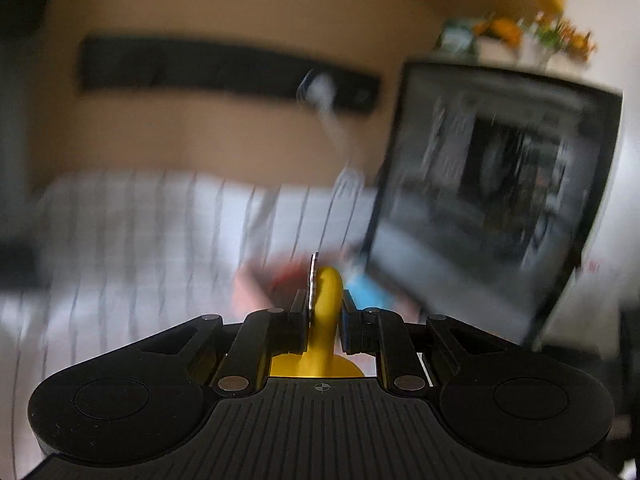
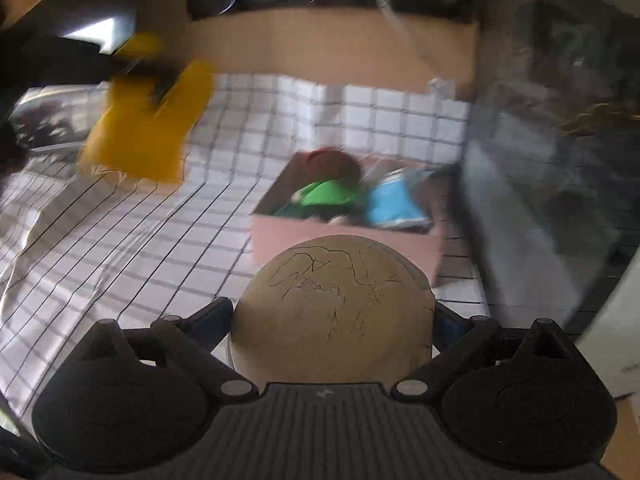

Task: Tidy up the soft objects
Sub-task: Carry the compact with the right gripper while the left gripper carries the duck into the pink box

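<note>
The pink cardboard box [image 2: 344, 240] standing on the white grid-checked cloth [image 2: 168, 240] is the landmark here. It already holds a red round soft piece [image 2: 334, 162] at its far end, a green soft piece [image 2: 326, 196] in the middle and a blue soft piece [image 2: 390, 204] toward the right, so I judge it to be the collecting place for the soft objects.

The right hand-held gripper [image 2: 334, 316] is clamped on a tan, round, foam-like ball with thin black scribbles [image 2: 334, 308], its jaws pressing the ball's two sides. It is held just on the near side of the box and above the cloth, probably so that it can be carried over the rim and dropped in.

The left hand-held gripper [image 1: 325, 312] is nearly together, pinching the narrow neck of a yellow soft toy [image 1: 326, 304]. In the right wrist view the same toy [image 2: 148, 120] hangs well to the left of the box, raised off the cloth. A grip on the thin part likely keeps the floppy body from slipping.

A dark-framed screen [image 1: 492, 200] stands just to the right of the box. Both views are blurred.
</note>
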